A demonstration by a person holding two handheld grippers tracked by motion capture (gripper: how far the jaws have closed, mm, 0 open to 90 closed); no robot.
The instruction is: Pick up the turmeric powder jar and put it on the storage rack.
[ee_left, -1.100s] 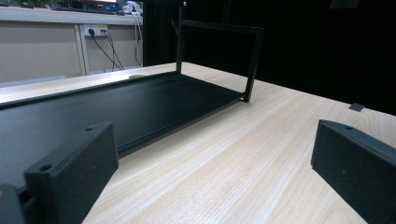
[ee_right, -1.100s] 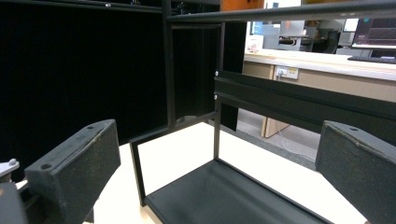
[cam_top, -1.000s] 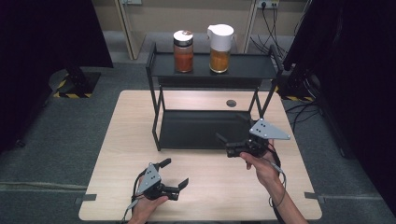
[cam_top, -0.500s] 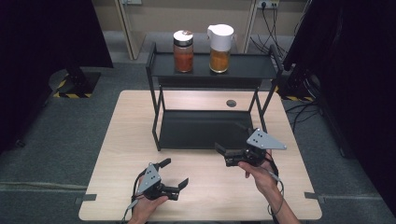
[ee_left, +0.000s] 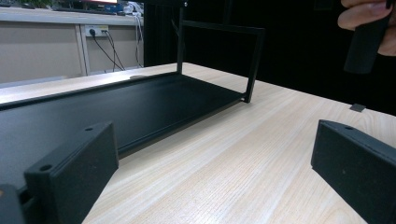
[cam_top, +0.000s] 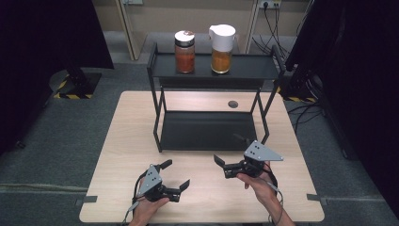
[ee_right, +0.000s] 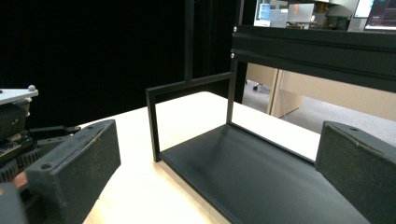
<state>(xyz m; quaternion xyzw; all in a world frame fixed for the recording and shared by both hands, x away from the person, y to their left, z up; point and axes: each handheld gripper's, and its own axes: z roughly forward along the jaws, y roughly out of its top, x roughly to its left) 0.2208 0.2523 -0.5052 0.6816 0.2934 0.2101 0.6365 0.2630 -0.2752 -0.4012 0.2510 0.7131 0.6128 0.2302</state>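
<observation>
My left gripper [cam_top: 176, 175] and right gripper [cam_top: 225, 163], both spread and empty, face the black two-tier rack [cam_top: 211, 132], its length crosswise ahead.

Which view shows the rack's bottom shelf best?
The high view: the bottom shelf lies whole and bare under the rack. The left gripper view skims its surface; the right gripper view shows one end.

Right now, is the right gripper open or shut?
Open. The right gripper holds nothing: in its own view the two black jaws stand wide apart, with the rack showing between them.
</observation>
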